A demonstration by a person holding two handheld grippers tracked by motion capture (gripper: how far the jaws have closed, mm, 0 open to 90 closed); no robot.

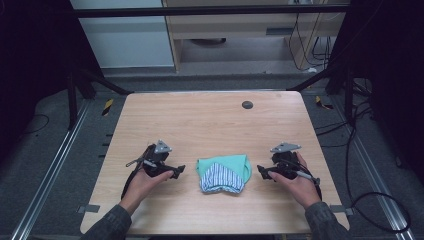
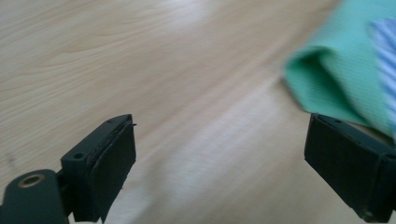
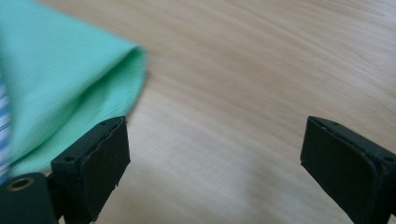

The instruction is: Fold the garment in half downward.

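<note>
Flanking the unlabelled green folded cloth [image 1: 223,172], left tool [image 1: 179,170] and right tool [image 1: 261,171] gape, empty.

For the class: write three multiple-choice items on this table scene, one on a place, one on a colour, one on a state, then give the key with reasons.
1. Where does the folded cloth lie?
A. Between the two grippers
B. Beside the dark round spot at the far edge
C. On the floor

2. What colour is the cloth's outer layer?
A. Red
B. Mint green
C. Black

3. How do the left gripper and right gripper stand?
A. Both clamped on the cloth
B. One open, one shut
C. Both open, holding nothing

Key: A, it lies on the table between them; B, green around a blue-striped part; C, bare wood shows between each pair of fingers.
</note>
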